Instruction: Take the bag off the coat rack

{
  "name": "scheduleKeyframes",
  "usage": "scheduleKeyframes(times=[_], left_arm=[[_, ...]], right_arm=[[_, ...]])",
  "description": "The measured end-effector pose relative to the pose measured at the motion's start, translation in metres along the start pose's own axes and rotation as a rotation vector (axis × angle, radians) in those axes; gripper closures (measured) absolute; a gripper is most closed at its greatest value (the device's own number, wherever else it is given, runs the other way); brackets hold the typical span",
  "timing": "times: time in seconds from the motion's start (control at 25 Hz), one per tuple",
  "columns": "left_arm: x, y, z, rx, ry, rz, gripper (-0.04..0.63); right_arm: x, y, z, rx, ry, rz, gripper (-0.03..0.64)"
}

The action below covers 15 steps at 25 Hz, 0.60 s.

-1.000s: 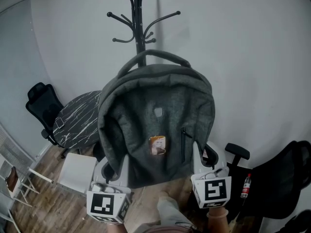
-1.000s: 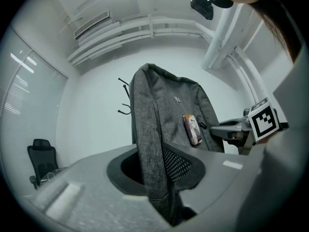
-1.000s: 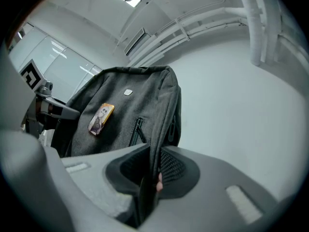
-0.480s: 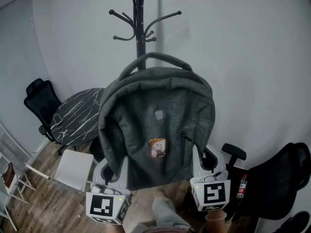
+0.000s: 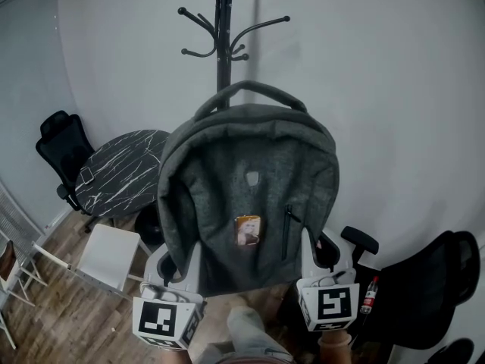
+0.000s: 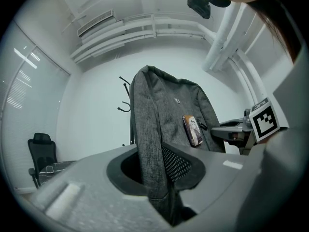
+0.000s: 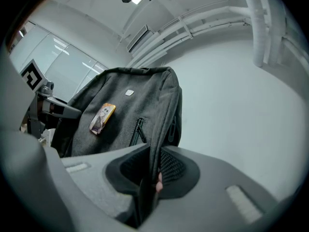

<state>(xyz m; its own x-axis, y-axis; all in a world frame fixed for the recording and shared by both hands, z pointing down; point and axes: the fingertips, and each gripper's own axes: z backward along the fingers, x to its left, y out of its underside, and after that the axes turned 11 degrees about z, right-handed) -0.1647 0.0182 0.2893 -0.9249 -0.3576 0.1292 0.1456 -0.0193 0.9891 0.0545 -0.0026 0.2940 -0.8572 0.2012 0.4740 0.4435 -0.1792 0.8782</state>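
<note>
Hanging between the two grippers, a grey woven-fabric backpack [image 5: 250, 188] is held upright in front of a white wall. The left gripper [image 5: 178, 262] is set at the backpack's 7 o'clock corner and the right gripper [image 5: 318, 250] at its 5 o'clock corner. In the left gripper view the left gripper [image 6: 159, 174] is seen with its jaws drawn in on a thick fold of the backpack's [image 6: 159, 124] side, the fabric pinched between the pads. In the right gripper view the right gripper [image 7: 152, 172] is seen closed further, on a thinner edge of the backpack [image 7: 130, 112].

A black metal coat rack [image 5: 223, 36] stands at the backpack's 12 o'clock. The backpack's top handle loop [image 5: 246, 89] is seen below the hooks and touches none of them.

Compared with a second ago, both grips are unchanged. The gap between the handle loop and the lowest hooks is seen slightly wider, and a round black marble-patterned table [image 5: 121, 177] at 9 o'clock is seen a little higher in the head view.
</note>
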Motion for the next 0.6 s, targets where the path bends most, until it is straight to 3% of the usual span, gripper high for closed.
scheduleKeyframes(times=[0.6], left_arm=[[0.0007, 0.0004, -0.0013, -0.012, 0.015, 0.014, 0.509]], right_arm=[[0.0000, -0.0067, 0.0032, -0.007, 0.014, -0.002, 0.571]])
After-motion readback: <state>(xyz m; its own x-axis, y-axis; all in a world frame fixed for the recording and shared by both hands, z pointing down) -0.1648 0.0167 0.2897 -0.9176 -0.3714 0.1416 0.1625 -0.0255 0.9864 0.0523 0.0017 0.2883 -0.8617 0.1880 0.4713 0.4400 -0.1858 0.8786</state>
